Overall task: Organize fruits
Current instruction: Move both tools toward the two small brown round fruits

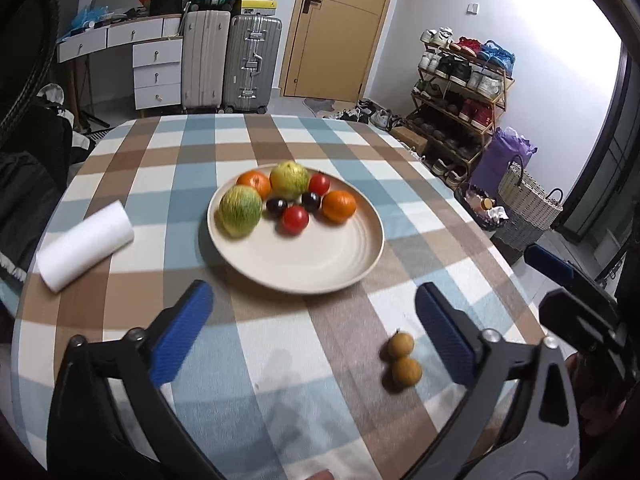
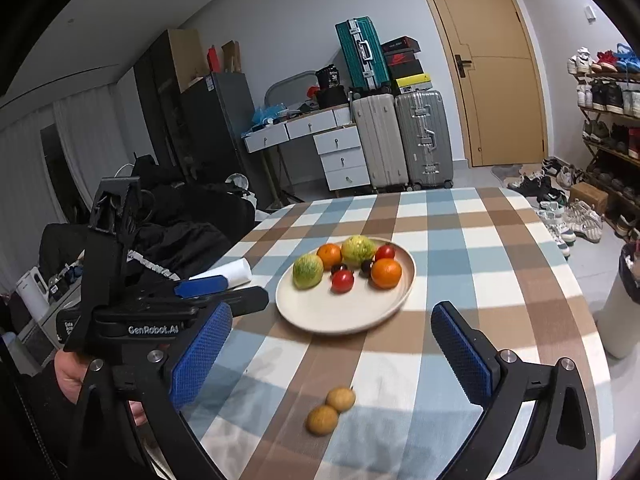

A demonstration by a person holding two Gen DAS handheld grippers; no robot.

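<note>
The plate (image 1: 296, 264) sits mid-table on the checked cloth (image 1: 280, 380), and everything is best placed from it. On its far half lie two oranges (image 1: 339, 206), two green-streaked fruits (image 1: 240, 211), two red tomatoes (image 1: 295, 219) and two dark plums (image 1: 277, 205), bunched and touching one another; the near half is bare. Off the plate, on the side nearest the person, two small brown fruits (image 1: 404, 358) lie on the cloth, touching each other, still to be gathered by the look of it. A white roll (image 1: 86, 246) lies to the plate's left. The left gripper (image 1: 314, 334) hangs short of the plate with jaws spread wide and nothing between them; the right gripper (image 2: 332, 354) is the same, wide and empty, with the brown pair just below and ahead of it. The risks, as I judge them: the brown fruits are small, round and pressed together, so a pad coming down on one could nudge the other and send it rolling toward the table's edge. Jaws this wide may well catch both, or squeeze one out sideways. The two grippers stand close side by side, so both reaching for the pair could knock frames. Dropping a fruit on the plate could also set the heap rolling.
</note>
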